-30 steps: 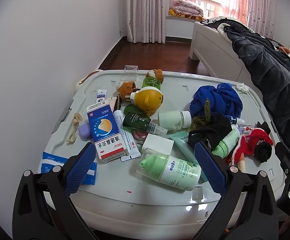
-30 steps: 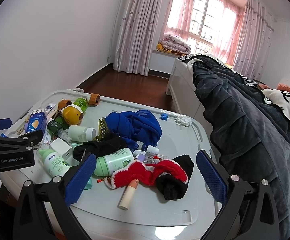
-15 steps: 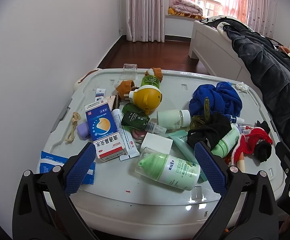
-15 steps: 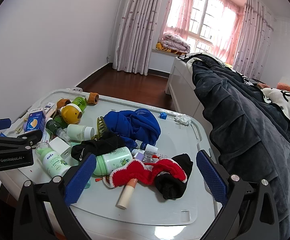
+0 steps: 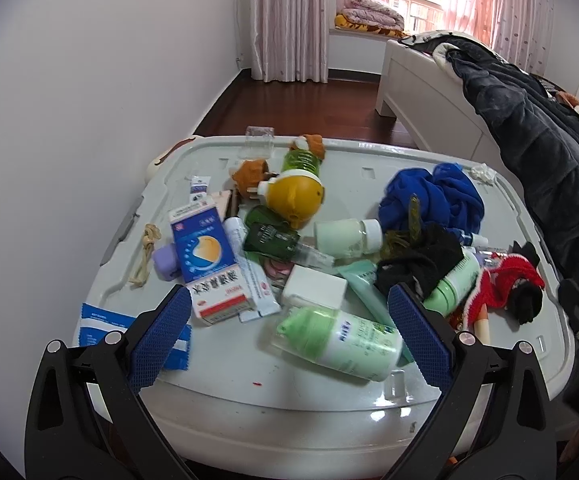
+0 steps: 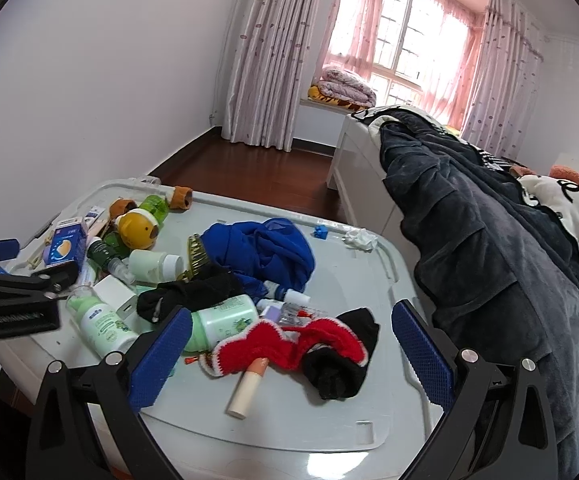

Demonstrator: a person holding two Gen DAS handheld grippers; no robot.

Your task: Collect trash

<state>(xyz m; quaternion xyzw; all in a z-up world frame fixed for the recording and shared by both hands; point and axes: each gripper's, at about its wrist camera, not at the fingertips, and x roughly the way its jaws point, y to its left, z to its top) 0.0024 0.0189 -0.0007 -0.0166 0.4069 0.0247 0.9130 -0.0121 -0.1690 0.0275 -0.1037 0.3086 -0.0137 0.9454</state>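
Note:
A grey plastic lid (image 5: 217, 384) serves as a table and is littered with items. My left gripper (image 5: 289, 334) is open and empty above the near edge, with a green and white pump bottle (image 5: 337, 342) lying between its fingers. A blue and white medicine box (image 5: 207, 264) and a white box (image 5: 314, 292) lie just beyond. My right gripper (image 6: 287, 354) is open and empty over a red and black knit piece (image 6: 305, 344) and a peach tube (image 6: 247, 388). A crumpled white tissue (image 6: 360, 238) lies at the far right edge.
A blue cloth (image 6: 261, 250), black cloth (image 6: 193, 294), yellow round toy (image 5: 295, 199), green bottle (image 5: 301, 160) and dark green bottle (image 5: 271, 236) crowd the middle. A white wall is on the left. A bed with a dark blanket (image 6: 469, 216) is on the right.
Both grippers have edged slightly forward and to the right toward the table; the items look a little closer. Nothing was picked up or moved.

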